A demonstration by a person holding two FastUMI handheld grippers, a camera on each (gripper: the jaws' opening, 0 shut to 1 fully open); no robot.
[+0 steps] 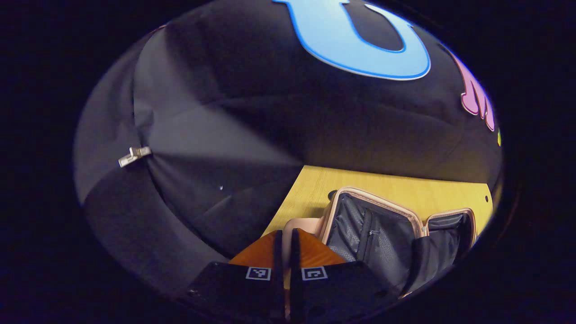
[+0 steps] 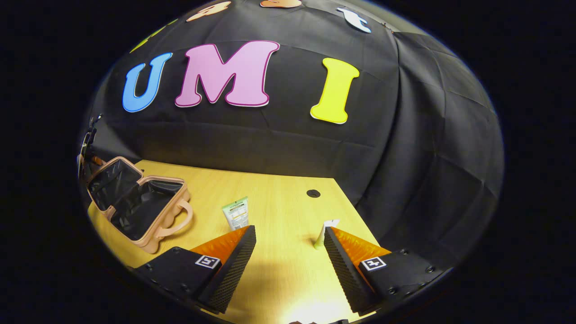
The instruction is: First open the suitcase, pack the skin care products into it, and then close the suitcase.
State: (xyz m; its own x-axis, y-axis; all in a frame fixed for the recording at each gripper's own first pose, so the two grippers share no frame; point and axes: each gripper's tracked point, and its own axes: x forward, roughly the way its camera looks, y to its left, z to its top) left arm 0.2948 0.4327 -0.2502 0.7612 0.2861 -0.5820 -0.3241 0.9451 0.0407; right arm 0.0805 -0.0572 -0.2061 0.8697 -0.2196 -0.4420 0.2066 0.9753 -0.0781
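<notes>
One suitcase (image 2: 139,204) lies open on the desk (image 2: 279,211), near the desk's left edge as the right gripper view shows it. It is small, with a pink shell, a pink carry handle on the side toward the desk's middle, and a dark lining in both halves. The lid half stands tilted up toward the back wall; the other half lies flat on the wood. I cannot make out anything inside either half.

Two skin care products can be counted. A pale green tube (image 2: 236,213) lies on the desk toward the middle, just beside the suitcase's handle but apart from it. A second, whitish tube (image 2: 325,231) stands near the desk's right edge, partly hidden behind the right claw's right finger; whether it touches that finger cannot be told. One dark round hole (image 2: 313,193) sits in the desk near the far right corner.

The right claw (image 2: 288,243) is spread wide, its ribbed pads well apart, with bare desk between them and nothing gripped.

In the left gripper view the suitcase (image 1: 382,229) appears again, open, just to the right of the fingers, near the desk's (image 1: 405,189) left edge. The left claw (image 1: 285,252) has its two fingers pressed together, only a thin dark seam between them, and nothing is seen pinched there.
</notes>
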